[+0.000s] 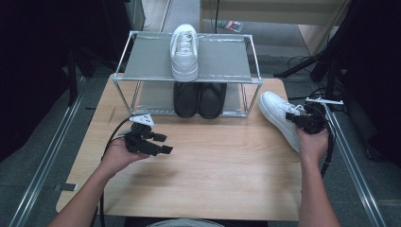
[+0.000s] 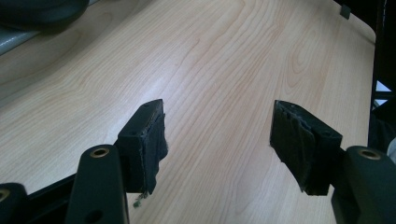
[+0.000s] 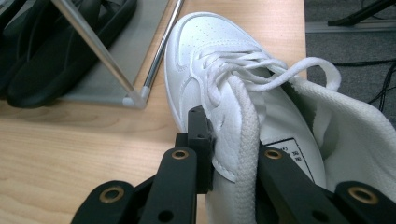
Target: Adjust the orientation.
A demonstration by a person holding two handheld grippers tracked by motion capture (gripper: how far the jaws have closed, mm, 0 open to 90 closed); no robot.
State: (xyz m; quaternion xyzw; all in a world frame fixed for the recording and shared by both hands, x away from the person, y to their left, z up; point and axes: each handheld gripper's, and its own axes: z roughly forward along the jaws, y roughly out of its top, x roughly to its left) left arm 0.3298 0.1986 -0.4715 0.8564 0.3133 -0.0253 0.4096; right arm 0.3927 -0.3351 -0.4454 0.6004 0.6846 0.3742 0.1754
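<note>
Two white sneakers [image 1: 184, 45], seemingly two black shoes [image 1: 198, 99], one rack [image 1: 142, 56].

Lab-like recording space, wooden table [image 1: 203, 165], metal rails [image 1: 45, 161], cables [image 1: 302, 61] on the floor

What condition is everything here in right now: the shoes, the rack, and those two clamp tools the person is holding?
Right gripper: shut on the white shoe's side wall.
White shoe: on the table's right edge, laces loose, gripped.
Left gripper: open, nothing between its jaws, over bare table.
Second white shoe: upright on the rack's top shelf.
Black shoes: side by side on the lower shelf.
Rack: standing at the table's far side.
</note>
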